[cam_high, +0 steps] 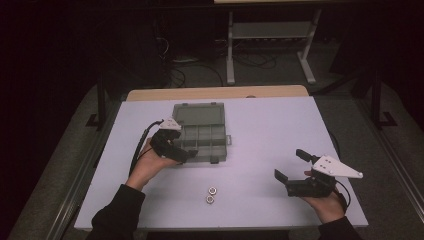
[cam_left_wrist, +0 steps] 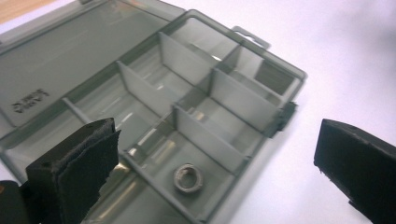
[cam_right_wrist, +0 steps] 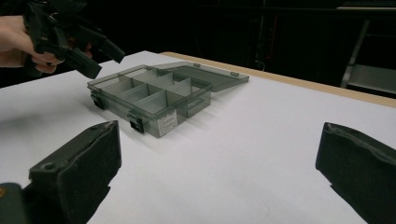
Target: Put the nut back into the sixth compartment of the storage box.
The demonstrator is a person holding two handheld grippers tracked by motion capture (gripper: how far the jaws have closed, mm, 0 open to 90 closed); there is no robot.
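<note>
A smoky grey compartment box [cam_high: 198, 114] lies open on the white table, its lid flat behind it. In the left gripper view one metal nut [cam_left_wrist: 187, 178] rests in a near compartment of the box [cam_left_wrist: 236, 99]. My left gripper [cam_left_wrist: 215, 140] hovers open just above that nut, nothing between its pads. From above, the left gripper [cam_high: 188, 151] sits over the box's front left corner. Two more nuts [cam_high: 211, 195] lie on the table in front of the box. My right gripper [cam_high: 291, 165] is held open at the right, empty, facing the box [cam_right_wrist: 187, 103].
The white table [cam_high: 275, 125] has a wooden strip [cam_high: 215, 93] along its far edge. A metal stand [cam_high: 270, 35] and cables are on the dark floor beyond. In the right gripper view the left gripper [cam_right_wrist: 100, 58] hangs over the box's far corner.
</note>
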